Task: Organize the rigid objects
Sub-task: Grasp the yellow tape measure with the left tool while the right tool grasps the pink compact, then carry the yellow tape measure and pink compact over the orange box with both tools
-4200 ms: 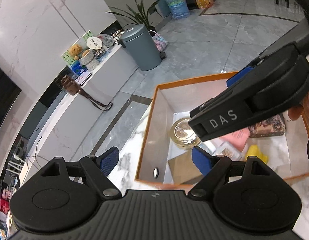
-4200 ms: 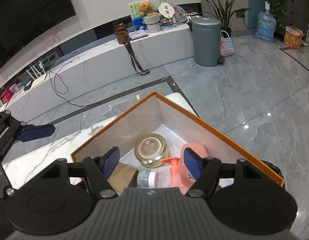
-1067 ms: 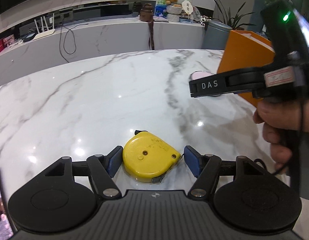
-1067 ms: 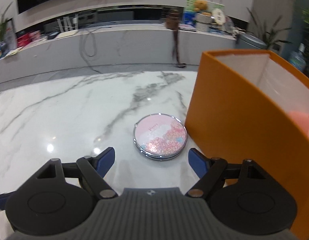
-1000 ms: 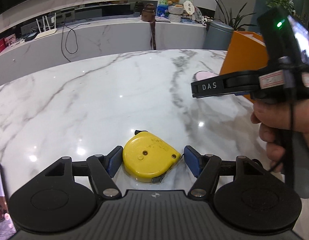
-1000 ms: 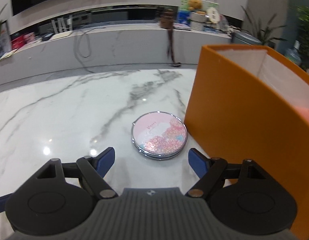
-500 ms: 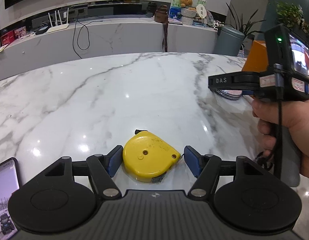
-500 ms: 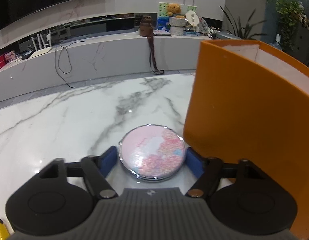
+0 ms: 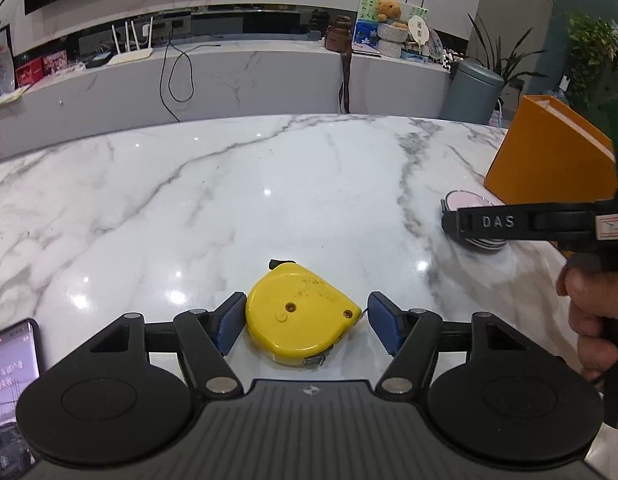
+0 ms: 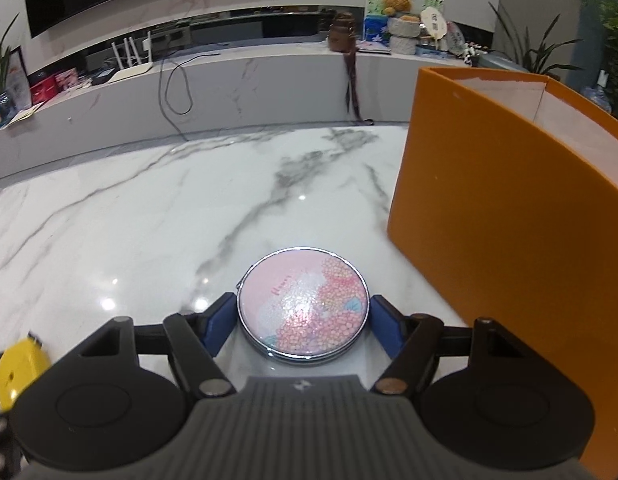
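A yellow tape measure (image 9: 299, 314) lies flat on the marble table between the open jaws of my left gripper (image 9: 307, 326); the left pad is close to it, the right pad stands apart. A round pink compact mirror (image 10: 303, 312) lies flat between the open jaws of my right gripper (image 10: 303, 320), with the pads close on both sides. The mirror (image 9: 467, 202) and the right gripper also show in the left wrist view. The tape measure (image 10: 19, 372) shows at the left edge of the right wrist view. The orange box (image 10: 509, 216) stands just right of the mirror.
A phone (image 9: 11, 368) lies at the table's near left. The orange box (image 9: 549, 160) stands at the table's right. Beyond the table are a low marble counter (image 9: 229, 76) with clutter and a grey bin (image 9: 471, 90).
Both grippers left the box and came down to the table. In the last second the right gripper moved forward until the pink mirror sat between its jaws. The left stays around the tape measure.
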`<state>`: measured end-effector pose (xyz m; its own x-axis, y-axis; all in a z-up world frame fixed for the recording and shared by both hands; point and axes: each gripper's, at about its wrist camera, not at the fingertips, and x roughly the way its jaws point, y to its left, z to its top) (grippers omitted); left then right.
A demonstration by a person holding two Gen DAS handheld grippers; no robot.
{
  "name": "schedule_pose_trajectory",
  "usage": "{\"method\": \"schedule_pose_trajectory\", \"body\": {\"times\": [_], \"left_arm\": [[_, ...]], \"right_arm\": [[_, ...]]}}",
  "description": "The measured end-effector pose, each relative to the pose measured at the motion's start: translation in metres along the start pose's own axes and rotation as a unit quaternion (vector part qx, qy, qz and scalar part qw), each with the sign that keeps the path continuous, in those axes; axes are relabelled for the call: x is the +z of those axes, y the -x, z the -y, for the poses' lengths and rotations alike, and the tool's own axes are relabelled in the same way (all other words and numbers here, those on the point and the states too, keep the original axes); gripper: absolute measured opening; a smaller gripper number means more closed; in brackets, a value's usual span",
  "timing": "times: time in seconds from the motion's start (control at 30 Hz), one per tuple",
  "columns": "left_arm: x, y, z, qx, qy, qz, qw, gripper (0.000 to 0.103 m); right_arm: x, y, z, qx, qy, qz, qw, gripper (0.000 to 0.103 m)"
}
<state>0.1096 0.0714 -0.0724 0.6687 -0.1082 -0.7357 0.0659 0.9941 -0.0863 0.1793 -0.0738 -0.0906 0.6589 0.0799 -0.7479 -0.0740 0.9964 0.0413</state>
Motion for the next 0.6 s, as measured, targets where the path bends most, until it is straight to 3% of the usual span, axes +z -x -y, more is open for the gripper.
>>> {"method": "schedule_pose_trajectory", "body": {"times": [0.13,0.6], "left_arm": [[0.003,0.004,0.004,-0.002,-0.002,0.003,1.0000,0.076],[0.020,0.041,0.039,-0.017,-0.038,0.025,0.9988,0.076]], "right_arm": [[0.002,0.008,0.007,0.012,-0.011,-0.007,1.000,0.071],[0.021,0.066,0.020,0.039,-0.007,0.030,0.999,0.071]]}}
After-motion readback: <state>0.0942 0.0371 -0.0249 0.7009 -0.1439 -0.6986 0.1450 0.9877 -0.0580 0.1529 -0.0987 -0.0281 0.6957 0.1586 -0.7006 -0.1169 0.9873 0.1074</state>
